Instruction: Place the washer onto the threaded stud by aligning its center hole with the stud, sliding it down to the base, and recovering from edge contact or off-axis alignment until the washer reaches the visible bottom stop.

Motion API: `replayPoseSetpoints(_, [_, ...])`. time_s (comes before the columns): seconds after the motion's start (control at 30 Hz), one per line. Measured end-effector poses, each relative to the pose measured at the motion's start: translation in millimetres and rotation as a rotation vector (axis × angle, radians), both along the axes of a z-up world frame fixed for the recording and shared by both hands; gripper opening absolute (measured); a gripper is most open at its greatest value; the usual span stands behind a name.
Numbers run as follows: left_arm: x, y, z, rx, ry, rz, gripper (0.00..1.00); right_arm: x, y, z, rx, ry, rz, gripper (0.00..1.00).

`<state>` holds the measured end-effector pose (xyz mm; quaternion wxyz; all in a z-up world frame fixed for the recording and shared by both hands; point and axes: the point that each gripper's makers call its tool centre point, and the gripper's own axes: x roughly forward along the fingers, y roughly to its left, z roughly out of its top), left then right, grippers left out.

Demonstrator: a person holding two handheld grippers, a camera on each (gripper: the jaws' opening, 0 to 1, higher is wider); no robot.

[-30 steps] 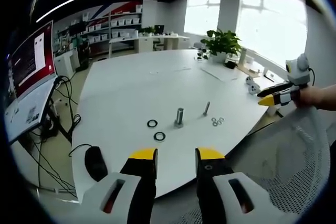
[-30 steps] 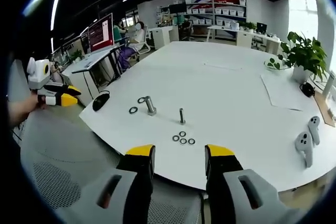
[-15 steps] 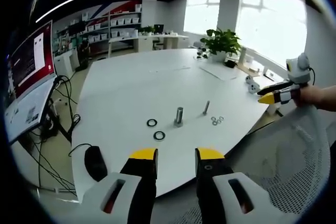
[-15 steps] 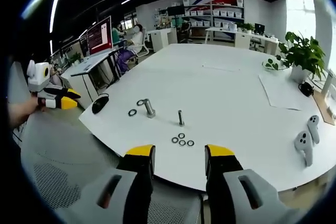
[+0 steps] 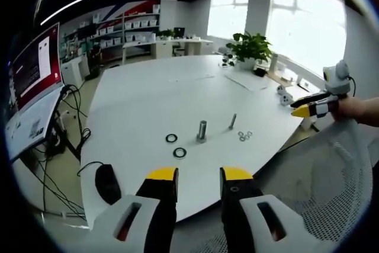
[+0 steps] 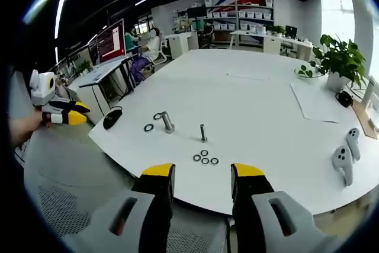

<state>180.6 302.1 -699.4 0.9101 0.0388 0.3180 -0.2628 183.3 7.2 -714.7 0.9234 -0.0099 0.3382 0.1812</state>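
I am holding both tongs off the near edge of a white table (image 6: pixel 254 87), above a mesh chair (image 6: pixel 65 205). My left gripper (image 5: pixel 198 177) is standing with its yellow-tipped jaws apart and gripping nothing; my right gripper (image 6: pixel 201 173) is likewise gaping, with nothing between its jaws. In the left gripper view the right gripper is entering at far right, in my hand (image 5: pixel 355 109); in the right gripper view the left gripper is entering at far left.

On the table, near its near edge, two studs are standing upright: a thick stud (image 6: pixel 167 122) to the left and a thin stud (image 6: pixel 203 133) to its right, well apart. Two large washers are lying flat just beside the thick stud, a near washer (image 5: pixel 180 153) and a far washer (image 5: pixel 171 138). Four small washers (image 6: pixel 205 158) are lying in a cluster just in front of the thin stud. No washer is sitting on either stud.

Also in view: a mouse (image 5: pixel 108 183) at the table's left near corner, a monitor (image 5: pixel 32 69) farther left, a plant (image 6: pixel 337 57) at far right, two controllers (image 6: pixel 346 157) near the right edge, and paper (image 6: pixel 317 102) beyond them.
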Motion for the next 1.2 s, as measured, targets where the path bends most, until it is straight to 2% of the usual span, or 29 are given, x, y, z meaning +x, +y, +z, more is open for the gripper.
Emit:
replayPoseSetpoints(0.63, [0.6, 2, -3.9, 0.015, 0.022, 0.007, 0.25, -3, 13, -2.8, 0.037, 0.033, 0.050, 0.40])
replayPoseSetpoints(0.87, [-0.4, 3, -6.0, 0.022, 0.036, 0.010, 0.26, -4, 12, -3.8, 0.038, 0.042, 0.045, 0.40])
replayPoseSetpoints(1.2, [1.3, 6, -2.4, 0.022, 0.018, 0.030, 0.26, -8, 25, -1.7, 0.077, 0.044, 0.097, 0.41])
